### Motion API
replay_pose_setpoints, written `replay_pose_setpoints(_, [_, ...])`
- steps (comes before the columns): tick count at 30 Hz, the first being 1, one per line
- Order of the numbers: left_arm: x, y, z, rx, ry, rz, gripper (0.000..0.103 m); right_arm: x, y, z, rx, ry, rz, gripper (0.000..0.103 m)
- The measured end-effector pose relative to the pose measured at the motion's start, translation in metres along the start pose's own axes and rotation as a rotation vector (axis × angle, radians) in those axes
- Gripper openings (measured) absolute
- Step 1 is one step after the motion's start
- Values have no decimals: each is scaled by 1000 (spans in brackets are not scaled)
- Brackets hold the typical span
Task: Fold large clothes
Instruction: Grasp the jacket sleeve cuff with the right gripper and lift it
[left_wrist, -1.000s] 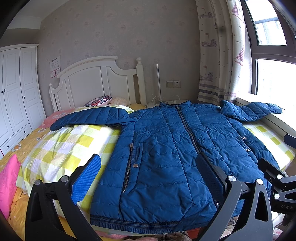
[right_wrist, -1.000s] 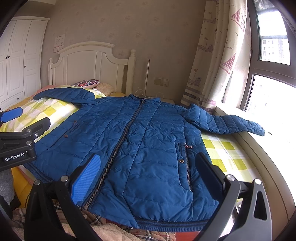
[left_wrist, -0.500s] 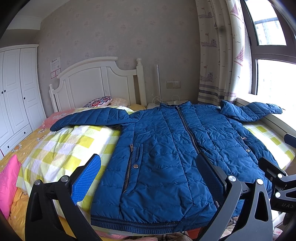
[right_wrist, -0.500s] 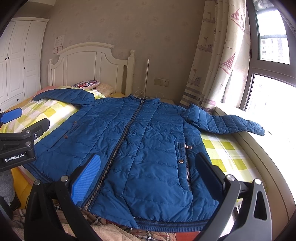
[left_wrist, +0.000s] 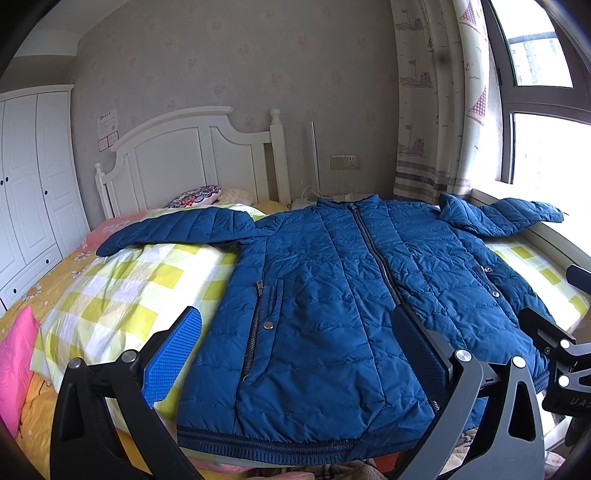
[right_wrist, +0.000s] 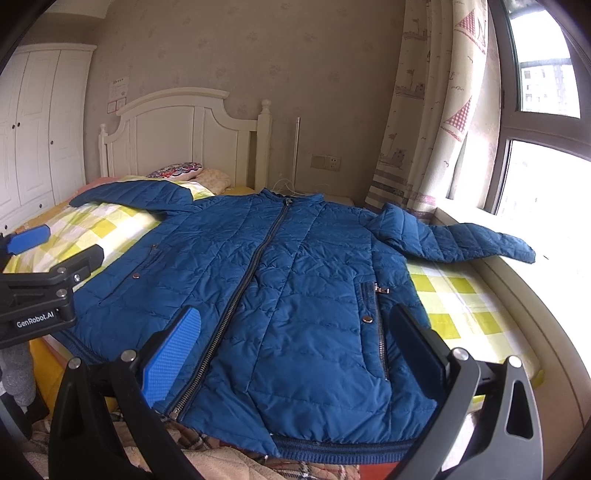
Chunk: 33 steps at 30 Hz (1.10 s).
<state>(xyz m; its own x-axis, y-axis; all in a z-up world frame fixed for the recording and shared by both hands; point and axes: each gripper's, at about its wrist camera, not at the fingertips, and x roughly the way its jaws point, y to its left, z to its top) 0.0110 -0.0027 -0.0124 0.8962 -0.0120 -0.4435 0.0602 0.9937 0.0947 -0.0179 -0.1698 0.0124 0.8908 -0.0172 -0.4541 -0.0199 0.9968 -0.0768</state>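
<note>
1. Compared with the frames one second and half a second earlier, we found almost no movement: both grippers stayed in nearly the same place near the foot of the bed, and the jacket lay as it was.
2. The blue quilted jacket (left_wrist: 332, 295) was spread flat, front side up and zipped, on the bed with the yellow checked cover (left_wrist: 122, 291). Its collar pointed to the white headboard (left_wrist: 192, 158), and its hem was nearest to us.
3. One sleeve (left_wrist: 177, 229) stretched out toward the wardrobe side, and the other sleeve (right_wrist: 454, 240) reached toward the window sill (right_wrist: 546, 295).
4. The left gripper (left_wrist: 295, 350) had its fingers wide apart and held nothing; it hovered above the hem on the left half.
5. The right gripper (right_wrist: 295, 350) was also spread wide and empty, above the hem on the right half.
6. We judged that folding was not yet begun; this was the step of approach.
7. The next move probably called for going down to an edge or a sleeve, closing on the thick fabric, and bringing it over the body.
</note>
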Motion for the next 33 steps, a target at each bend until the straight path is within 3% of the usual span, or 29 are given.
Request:
replay_pose_setpoints(7, [41,-14,1,55,142,-73,99,24,-24,0,47,51,29,101])
replay_pose_setpoints(10, [96,-31,14,169,260,-88,99,51,-54,10,125,100,47,101])
replay_pose_setpoints(14, [178,-45,40,262,349,-72,99,107,-119,30,284,162,-4,98])
replay_pose_setpoints(16, [219,-42,56,226,368,-67,99,138,-156,37,375,189,-64,90])
replay_pose_setpoints(22, [305,-15,70,37,396,-39,99,222,-272,47,627,216,-246,88])
replay_pose_setpoints(25, [322,-9,55,-11,442,-95,99,246,-318,47,724,201,-306,88])
replay_pose_setpoints(29, [321,0,50,-67,444,-138,99,274,-358,44,766,198,-380,87])
replay_pose_setpoints(32, [322,-6,49,-37,460,-111,99,294,-377,45,776,213,-408,65])
replay_pose_setpoints(33, [324,-5,50,-38,466,-109,99,293,-377,47,790,208,-408,44])
